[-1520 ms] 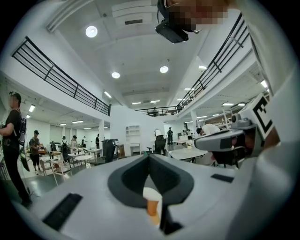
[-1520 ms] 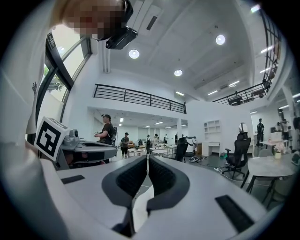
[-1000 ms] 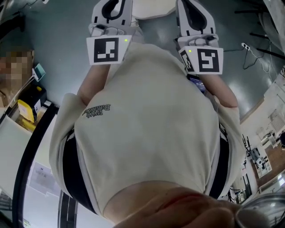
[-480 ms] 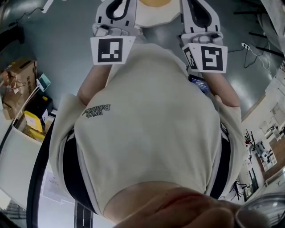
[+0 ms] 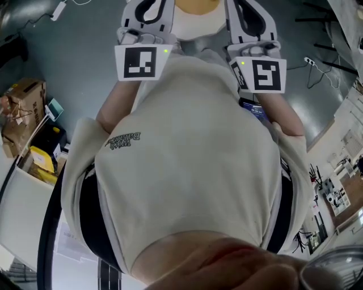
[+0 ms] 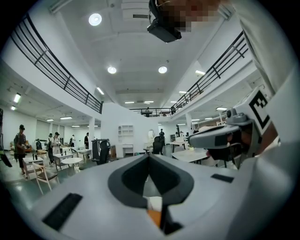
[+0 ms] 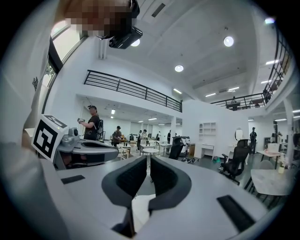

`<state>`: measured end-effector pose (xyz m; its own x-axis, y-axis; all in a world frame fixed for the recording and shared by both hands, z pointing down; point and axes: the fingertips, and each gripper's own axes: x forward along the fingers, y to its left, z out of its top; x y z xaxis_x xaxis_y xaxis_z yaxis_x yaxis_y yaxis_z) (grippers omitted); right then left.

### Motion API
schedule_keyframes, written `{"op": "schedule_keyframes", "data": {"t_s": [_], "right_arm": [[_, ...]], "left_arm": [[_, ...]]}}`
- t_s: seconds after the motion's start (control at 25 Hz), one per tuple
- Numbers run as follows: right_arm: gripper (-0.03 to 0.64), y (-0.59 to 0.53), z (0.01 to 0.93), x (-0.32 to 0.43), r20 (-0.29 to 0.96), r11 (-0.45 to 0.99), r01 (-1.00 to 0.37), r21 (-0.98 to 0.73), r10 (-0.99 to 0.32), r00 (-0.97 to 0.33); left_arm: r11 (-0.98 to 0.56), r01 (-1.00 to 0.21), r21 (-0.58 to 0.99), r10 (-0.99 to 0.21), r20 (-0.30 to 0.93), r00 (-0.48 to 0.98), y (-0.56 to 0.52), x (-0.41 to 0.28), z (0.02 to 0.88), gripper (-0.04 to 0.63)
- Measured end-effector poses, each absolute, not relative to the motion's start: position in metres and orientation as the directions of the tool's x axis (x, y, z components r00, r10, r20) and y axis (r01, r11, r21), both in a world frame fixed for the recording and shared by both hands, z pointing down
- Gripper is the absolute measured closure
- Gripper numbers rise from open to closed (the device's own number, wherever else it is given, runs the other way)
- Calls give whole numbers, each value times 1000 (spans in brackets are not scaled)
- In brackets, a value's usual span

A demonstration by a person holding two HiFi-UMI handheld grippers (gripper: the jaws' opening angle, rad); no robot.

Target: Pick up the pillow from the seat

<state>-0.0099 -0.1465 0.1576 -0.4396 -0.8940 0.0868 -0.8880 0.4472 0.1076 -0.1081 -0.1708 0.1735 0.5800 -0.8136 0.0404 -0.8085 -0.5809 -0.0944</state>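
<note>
Head view looks straight down the person's shirt [image 5: 187, 158], with the left gripper [image 5: 146, 11] and right gripper [image 5: 251, 14] raised side by side just beyond the chest. That reads as a carrying posture, not a reach: both point out level into the room, so the task's grab looks not yet begun. In the left gripper view the jaws are clenched tip to tip with nothing between them. The right gripper view shows the same, pads together and empty.

No view shows the pillow clearly. A pale shape [image 5: 195, 20] sits at the top edge between the two grippers; it may be the seat or the pillow, but I cannot tell which.

Below is a smooth grey floor [image 5: 74, 62], with boxes [image 5: 22, 107] to the left and a cable [image 5: 317, 71] to the right. The room is a tall white hall with a railed balcony [image 7: 131, 86], a round table [image 7: 149, 151], an office chair [image 7: 236, 161] and people [image 7: 91, 122] standing well away.
</note>
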Motion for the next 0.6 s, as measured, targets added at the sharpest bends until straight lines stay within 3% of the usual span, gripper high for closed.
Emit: {"op": "schedule_keyframes", "data": {"t_s": [0.6], "right_arm": [[603,-165,164,17,118,552,-831,66,-831,-543]], "left_arm": [[-496,-865,-78,-868,73,491,-177,-80,178,586]]}}
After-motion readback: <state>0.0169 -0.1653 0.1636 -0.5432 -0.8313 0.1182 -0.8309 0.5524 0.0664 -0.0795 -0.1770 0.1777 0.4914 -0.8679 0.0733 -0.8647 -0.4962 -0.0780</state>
